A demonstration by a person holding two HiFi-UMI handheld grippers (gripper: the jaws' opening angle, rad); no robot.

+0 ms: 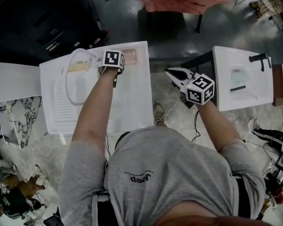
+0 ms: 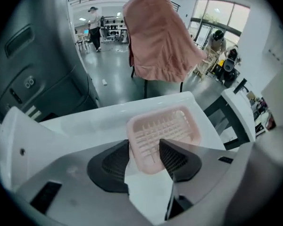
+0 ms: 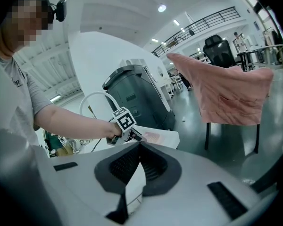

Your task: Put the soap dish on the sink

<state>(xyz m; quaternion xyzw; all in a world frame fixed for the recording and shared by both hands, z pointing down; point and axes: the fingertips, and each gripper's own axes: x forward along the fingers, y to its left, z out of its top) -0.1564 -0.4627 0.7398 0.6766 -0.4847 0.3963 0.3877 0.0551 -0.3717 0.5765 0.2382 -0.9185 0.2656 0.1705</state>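
Pink dish (image 1: 130, 56) flat on the sink (image 1: 132, 112), at its 1 o'clock corner. Left gripper (image 2: 145, 147) spread wide just over it, dish's near end between the jaws, pads not clamping. Right gripper (image 3: 140, 147) pinched shut on nothing, off the sink toward 3 o'clock, well apart from the dish.

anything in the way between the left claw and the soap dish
Nothing visible. The pink soap dish lies on the white sink, at its far corner, its near end between the open jaws of the left claw.
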